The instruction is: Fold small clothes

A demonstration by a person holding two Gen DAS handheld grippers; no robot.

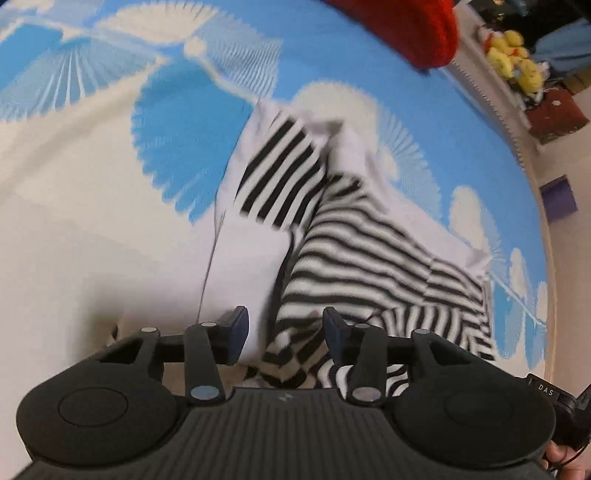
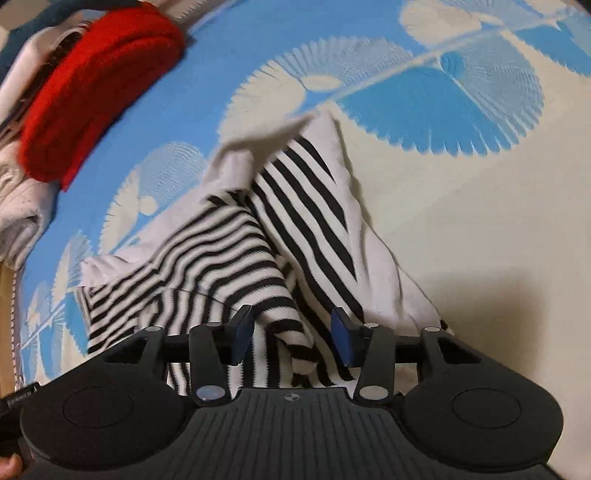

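A small black-and-white striped garment [image 1: 369, 251] with plain white panels lies crumpled on the blue and cream patterned bedspread [image 1: 110, 184]. My left gripper [image 1: 284, 332] hovers over its near edge with the jaws apart; cloth shows in the gap, and neither pad presses on it. In the right wrist view the same garment [image 2: 229, 251] spreads ahead of me. My right gripper [image 2: 291, 336] stands open, and a striped sleeve end [image 2: 295, 343] lies loose between its fingers, clear of both pads.
A folded red knit [image 2: 96, 85] sits on a pile of other clothes [image 2: 18, 206] at the bed's far side, also seen as red knit [image 1: 413, 26]. Past the bed edge are yellow plush toys [image 1: 513, 55] and a purple box [image 1: 559, 197].
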